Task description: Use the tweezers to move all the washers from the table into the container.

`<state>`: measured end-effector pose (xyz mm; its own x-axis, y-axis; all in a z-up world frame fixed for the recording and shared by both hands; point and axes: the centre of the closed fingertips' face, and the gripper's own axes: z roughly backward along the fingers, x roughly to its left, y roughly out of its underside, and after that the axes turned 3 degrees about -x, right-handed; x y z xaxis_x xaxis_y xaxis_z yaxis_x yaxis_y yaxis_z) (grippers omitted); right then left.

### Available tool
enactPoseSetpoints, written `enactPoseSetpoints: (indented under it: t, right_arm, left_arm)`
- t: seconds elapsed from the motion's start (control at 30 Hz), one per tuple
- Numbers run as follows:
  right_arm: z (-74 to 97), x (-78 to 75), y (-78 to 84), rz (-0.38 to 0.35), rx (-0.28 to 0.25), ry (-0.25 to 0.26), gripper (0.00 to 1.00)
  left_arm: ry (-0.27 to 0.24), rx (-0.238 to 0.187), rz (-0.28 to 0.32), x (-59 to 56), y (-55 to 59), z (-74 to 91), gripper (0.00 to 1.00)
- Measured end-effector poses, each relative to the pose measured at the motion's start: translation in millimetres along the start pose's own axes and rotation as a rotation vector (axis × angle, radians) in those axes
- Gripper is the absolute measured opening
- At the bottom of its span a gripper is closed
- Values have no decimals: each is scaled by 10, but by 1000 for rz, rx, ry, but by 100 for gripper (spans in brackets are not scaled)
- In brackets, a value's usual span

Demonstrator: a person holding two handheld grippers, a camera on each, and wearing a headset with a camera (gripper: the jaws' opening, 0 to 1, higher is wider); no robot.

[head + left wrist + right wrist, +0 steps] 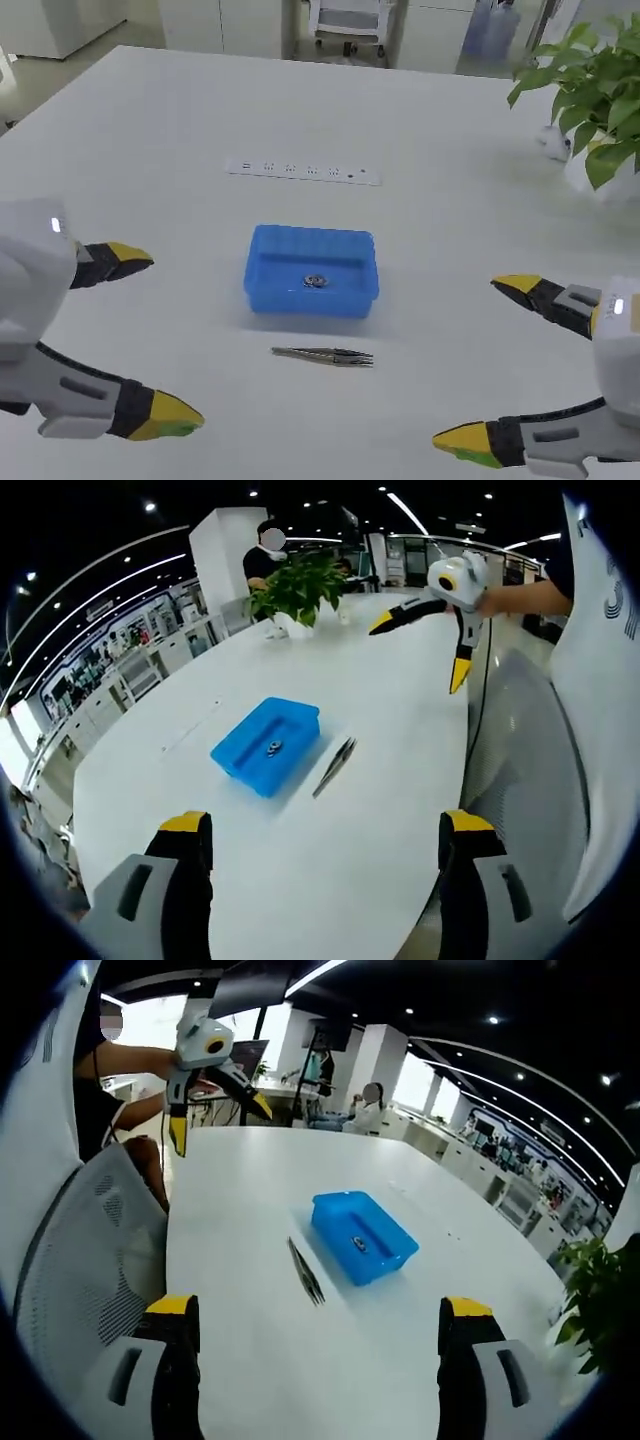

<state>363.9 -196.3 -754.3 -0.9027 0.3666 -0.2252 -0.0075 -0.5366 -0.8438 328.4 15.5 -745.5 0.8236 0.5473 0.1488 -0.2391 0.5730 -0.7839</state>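
A blue container point(311, 271) sits mid-table with a small metal washer point(315, 281) inside it. Slim metal tweezers point(323, 355) lie flat on the white table just in front of the container. My left gripper point(140, 340) is open at the left, well clear of both. At the right my right gripper point(490, 365) is open too, with nothing between its fingers. The left gripper view has the container point(266, 744), the tweezers point(334, 766) and the right gripper point(425, 645). In the right gripper view I find the container point(363, 1235), the tweezers point(305, 1271) and the left gripper point(215, 1095).
A white power strip point(302, 171) lies behind the container. A potted green plant point(592, 95) stands at the back right corner. A mesh office chair point(90, 1260) is at the table's near edge. People sit far off in the room.
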Motion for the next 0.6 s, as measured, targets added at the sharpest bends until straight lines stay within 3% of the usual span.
enactPoseSetpoints:
  t: [0.17,0.3,0.37,0.6]
  right_arm:
    - [19,48,13,0,15,-1,100]
    - [34,33,-4,-3,13,17,100]
    - [58,4,6,-3,16,30,100]
    - [96,47,43,-24,29,17,100]
  left_arm:
    - [0,38,26,-100,131,-1,100]
    - [0,23,44,-157,158,9,100]
    - [-2,37,51,-182,216,-9,100]
    - [10,34,51,-211,243,-38,100]
